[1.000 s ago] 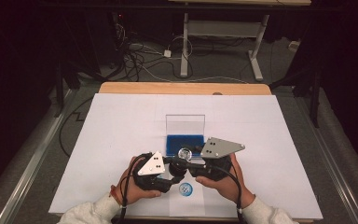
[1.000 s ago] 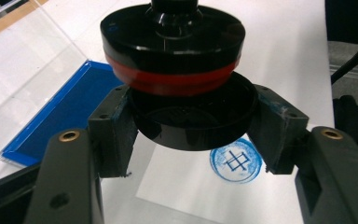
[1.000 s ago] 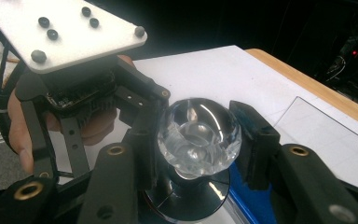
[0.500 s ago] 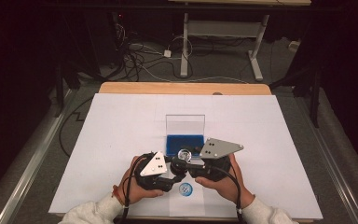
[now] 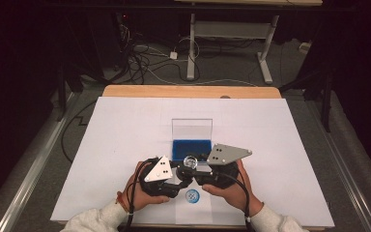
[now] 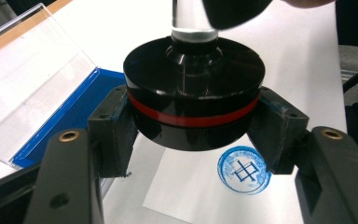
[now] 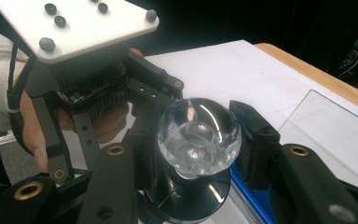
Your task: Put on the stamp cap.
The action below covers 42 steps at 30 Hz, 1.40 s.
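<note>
left claw (image 6: 193,135) around stamp base (image 6: 193,93), right claw (image 7: 196,140) around clear knob (image 7: 198,133)

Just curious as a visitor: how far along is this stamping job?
Done: one blue print is on the paper. In hand: both grippers hold the stamp above it, left gripper on the black base, right gripper on the clear knob. Probably left: returning it to the open ink pad.

We see a dark room: grey floor (image 5: 38,159), tangled cables (image 5: 145,58), a white-legged desk (image 5: 232,34) beyond the white-covered tabletop (image 5: 125,125).
</note>
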Tool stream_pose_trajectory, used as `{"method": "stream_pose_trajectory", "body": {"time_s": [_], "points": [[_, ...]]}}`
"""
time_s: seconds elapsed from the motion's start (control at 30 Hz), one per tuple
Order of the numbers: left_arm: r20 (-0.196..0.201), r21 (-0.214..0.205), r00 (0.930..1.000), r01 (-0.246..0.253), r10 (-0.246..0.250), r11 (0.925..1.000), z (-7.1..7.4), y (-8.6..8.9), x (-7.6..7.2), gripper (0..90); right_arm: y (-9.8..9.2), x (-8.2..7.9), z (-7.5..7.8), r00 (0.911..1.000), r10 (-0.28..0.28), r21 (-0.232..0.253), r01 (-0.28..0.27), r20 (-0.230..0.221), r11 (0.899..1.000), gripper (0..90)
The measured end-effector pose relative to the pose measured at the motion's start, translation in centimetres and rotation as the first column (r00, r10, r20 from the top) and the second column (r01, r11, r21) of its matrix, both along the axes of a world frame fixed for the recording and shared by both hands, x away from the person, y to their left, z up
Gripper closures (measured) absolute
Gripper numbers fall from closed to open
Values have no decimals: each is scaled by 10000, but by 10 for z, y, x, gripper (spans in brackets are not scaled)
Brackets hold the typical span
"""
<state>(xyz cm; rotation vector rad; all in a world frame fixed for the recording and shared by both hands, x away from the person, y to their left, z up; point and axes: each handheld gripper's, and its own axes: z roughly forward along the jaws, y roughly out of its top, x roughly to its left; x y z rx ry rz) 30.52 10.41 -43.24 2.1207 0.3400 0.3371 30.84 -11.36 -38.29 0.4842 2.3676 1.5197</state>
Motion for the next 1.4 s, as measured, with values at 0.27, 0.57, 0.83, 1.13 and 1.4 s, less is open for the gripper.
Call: {"method": "stream_pose_trajectory", "body": {"time_s": [0.27,0.57,0.83,1.13,1.4], "points": [[250,-81,9996,-130,132,9999,2,-2,-2,369,-4,2,0,9999,-53,223,55,-103,9997,571],[647,234,9971,-405,389,9989,5,-2,-6,370,-5,1,-2,9999,-107,353,107,-28,9993,571],[662,442,9971,-413,383,9982,6,-3,-8,371,-2,-5,-1,9994,-127,147,122,333,9998,571],[431,539,9987,-296,273,9981,6,-4,-9,371,-3,-7,-4,9987,1,-26,0,511,10000,571],[206,495,9996,-207,197,9986,9,-2,-8,370,-5,-7,-4,9986,93,-4,-93,517,10000,571]]}}
